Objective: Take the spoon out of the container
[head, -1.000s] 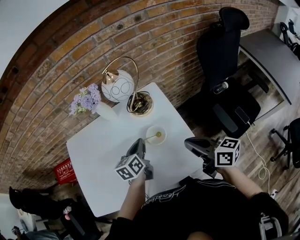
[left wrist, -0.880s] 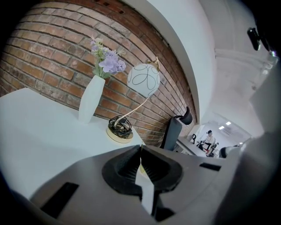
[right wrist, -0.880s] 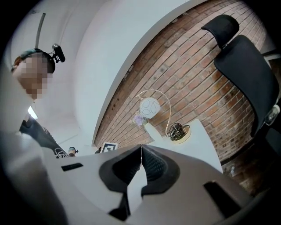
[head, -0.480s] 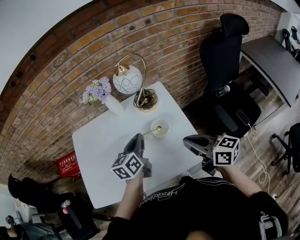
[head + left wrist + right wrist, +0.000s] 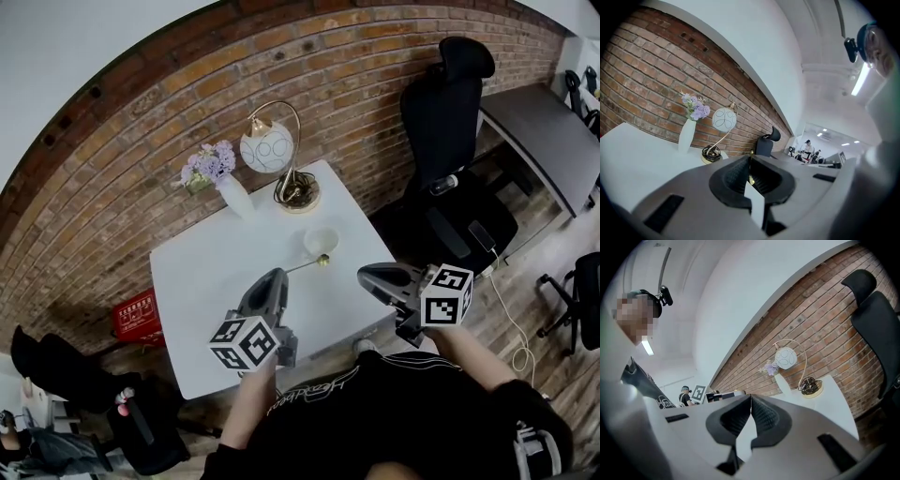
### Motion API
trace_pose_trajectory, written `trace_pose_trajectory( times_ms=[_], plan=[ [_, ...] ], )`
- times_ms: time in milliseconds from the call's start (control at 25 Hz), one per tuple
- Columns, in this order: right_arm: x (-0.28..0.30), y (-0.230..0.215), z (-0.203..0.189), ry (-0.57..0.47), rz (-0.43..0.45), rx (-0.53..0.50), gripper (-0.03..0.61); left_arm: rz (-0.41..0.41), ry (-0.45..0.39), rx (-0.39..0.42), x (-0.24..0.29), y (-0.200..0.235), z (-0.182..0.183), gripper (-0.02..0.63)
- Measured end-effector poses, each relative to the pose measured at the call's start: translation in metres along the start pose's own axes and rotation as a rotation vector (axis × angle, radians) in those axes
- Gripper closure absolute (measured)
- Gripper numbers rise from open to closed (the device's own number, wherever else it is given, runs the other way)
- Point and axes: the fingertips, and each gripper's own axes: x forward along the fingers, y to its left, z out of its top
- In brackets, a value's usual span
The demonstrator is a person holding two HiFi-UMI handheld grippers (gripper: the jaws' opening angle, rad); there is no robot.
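A small white cup-like container (image 5: 320, 240) stands on the white table (image 5: 206, 281), toward its right side. The thin gold spoon (image 5: 309, 264) hangs level just in front of the container, its bowl end outside the rim. My left gripper (image 5: 278, 275) is shut on the spoon's handle; in the left gripper view a gold sliver of the spoon (image 5: 750, 178) shows between the closed pads. My right gripper (image 5: 364, 275) hovers over the table's near right edge, shut with nothing in it, and its jaws meet in the right gripper view (image 5: 751, 401).
A gold arc lamp with a white globe (image 5: 270, 150) and a white vase of lilac flowers (image 5: 225, 183) stand at the table's far edge by the brick wall. A black office chair (image 5: 450, 112) is to the right, and a red crate (image 5: 136, 314) lies on the floor at left.
The spoon's bowl end was inside the container; it is now outside, pulled toward me with the left gripper. The right gripper has drifted slightly left.
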Motion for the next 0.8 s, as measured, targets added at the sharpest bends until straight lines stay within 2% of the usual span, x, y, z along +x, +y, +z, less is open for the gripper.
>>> trace_pose_trajectory(
  times_ms=[360,800],
  plan=[
    [-0.006,0.028,0.0,-0.024,-0.008,-0.038,0.581,-0.061,0.029,0.044,-0.038,-0.041,-0.01,0.606],
    [-0.01,0.04,-0.011,-0.009,-0.029,-0.064,0.581,-0.102,0.036,0.037,-0.056,-0.052,-0.021,0.606]
  ],
)
